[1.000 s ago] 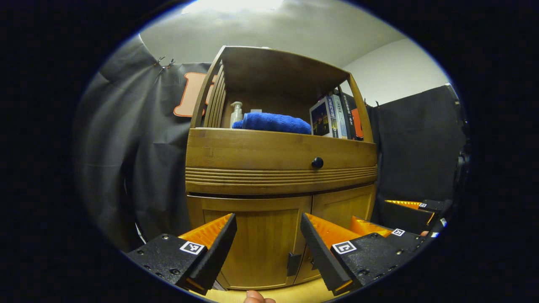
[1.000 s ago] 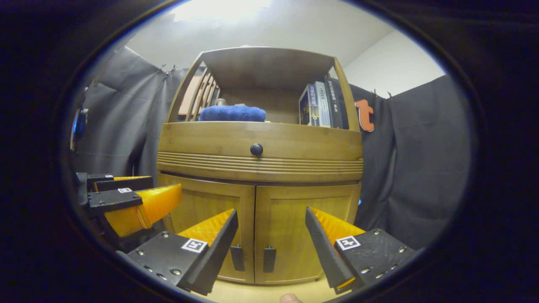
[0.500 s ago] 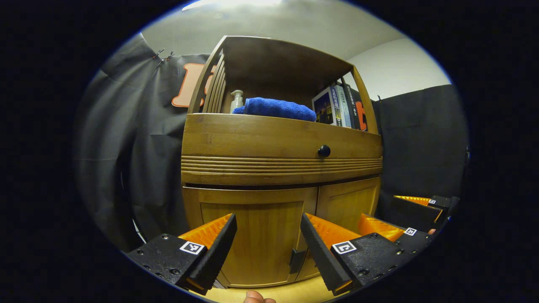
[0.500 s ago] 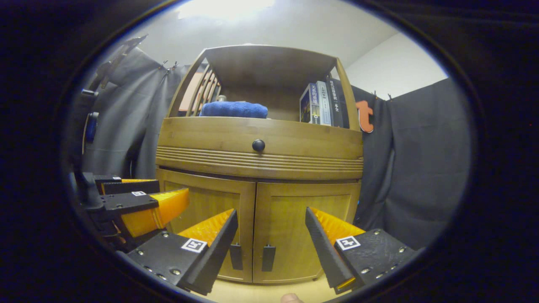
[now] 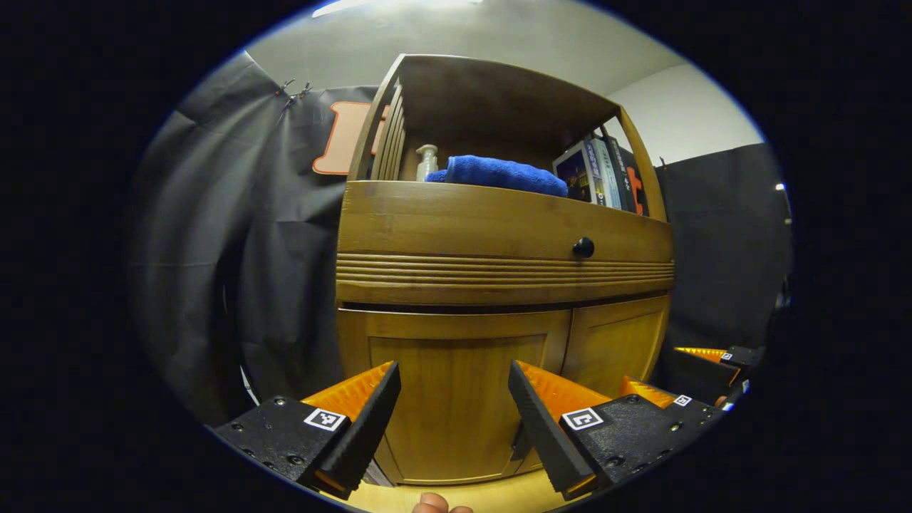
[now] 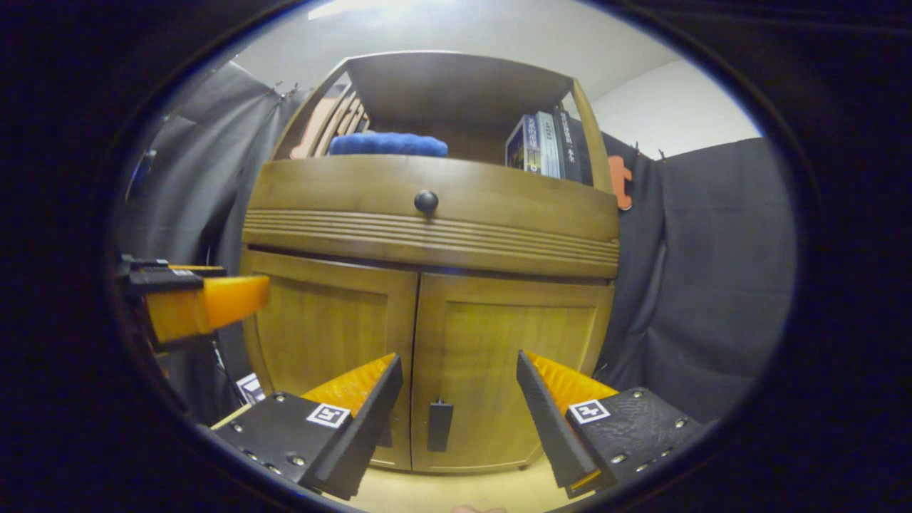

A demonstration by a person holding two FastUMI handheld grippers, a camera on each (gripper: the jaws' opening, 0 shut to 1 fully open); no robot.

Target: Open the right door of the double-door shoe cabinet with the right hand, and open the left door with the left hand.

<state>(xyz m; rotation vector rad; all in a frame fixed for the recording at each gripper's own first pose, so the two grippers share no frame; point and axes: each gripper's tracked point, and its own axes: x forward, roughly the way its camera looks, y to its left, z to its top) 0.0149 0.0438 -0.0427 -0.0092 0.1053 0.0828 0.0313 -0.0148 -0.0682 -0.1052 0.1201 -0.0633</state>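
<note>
Handle (image 6: pixel 439 425) of the closed right door (image 6: pixel 499 377) sits between the spread right claw (image 6: pixel 456 420) fingers, untouched.

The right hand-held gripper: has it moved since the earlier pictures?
Yes. The right hand-held gripper has come closer to the cabinet: the right door and its handle now look larger between its open fingers.

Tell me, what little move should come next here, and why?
Probably ease the right gripper forward so its open fingers straddle the right door's handle, then close. Both cabinet doors look shut, that dark handle sits in the gap between the fingers, and nothing is gripped yet. The left gripper is open too.
</note>
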